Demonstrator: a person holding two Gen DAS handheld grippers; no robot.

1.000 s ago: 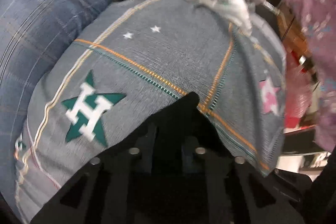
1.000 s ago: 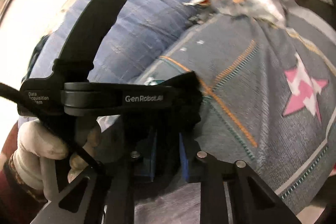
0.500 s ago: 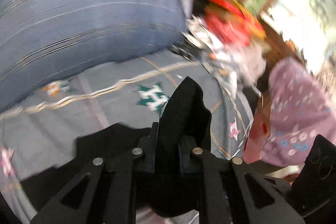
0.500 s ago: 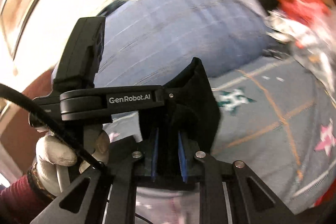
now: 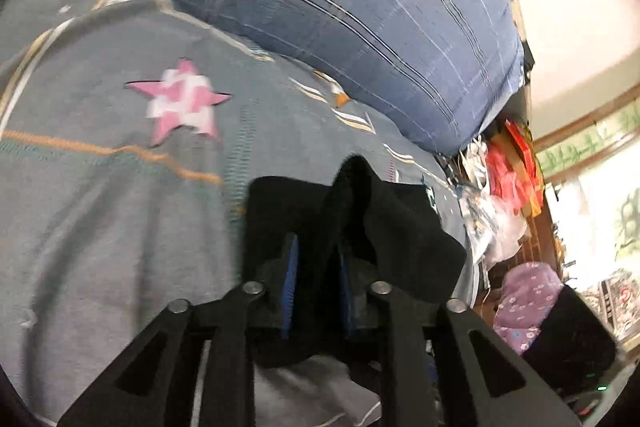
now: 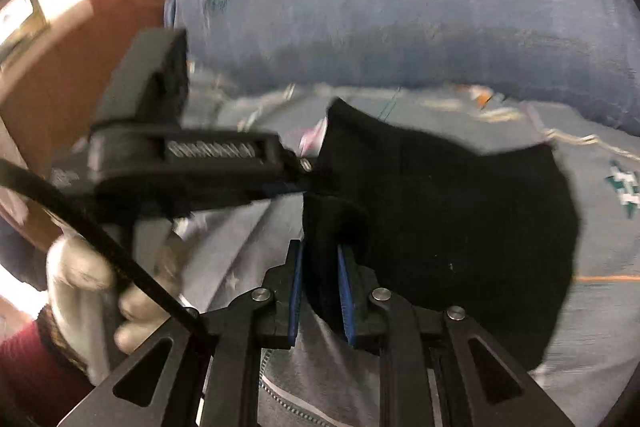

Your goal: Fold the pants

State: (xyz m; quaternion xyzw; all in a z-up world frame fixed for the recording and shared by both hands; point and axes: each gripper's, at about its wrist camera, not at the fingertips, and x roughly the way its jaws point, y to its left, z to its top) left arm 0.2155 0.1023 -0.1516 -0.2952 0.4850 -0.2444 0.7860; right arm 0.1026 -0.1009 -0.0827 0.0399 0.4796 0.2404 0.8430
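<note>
The black pants [image 5: 408, 239] are bunched up in front of my left gripper [image 5: 316, 259]. A fold of them stands between its blue pads, and the jaws are opening. In the right wrist view the pants [image 6: 440, 219] spread out to the right as a wide black flap above the bed. My right gripper [image 6: 320, 267] is shut on their thick edge. The left gripper [image 6: 300, 175] reaches in from the left, held by a white-gloved hand [image 6: 80, 279], with its tip on the pants' upper left corner.
Below lies a grey bed sheet [image 5: 100, 207] with star prints and orange lines. A bulky blue checked duvet [image 5: 320, 7] lies along its far side. Red and white clutter [image 5: 512, 179] and a purple cloth [image 5: 524, 303] are at the right. A brown headboard [image 6: 80, 67] stands at the left.
Both grippers have swung quickly across the bed with the black pants and rolled. The clutter slid off to the side and the blue duvet now fills the top. The pants hang wider.
</note>
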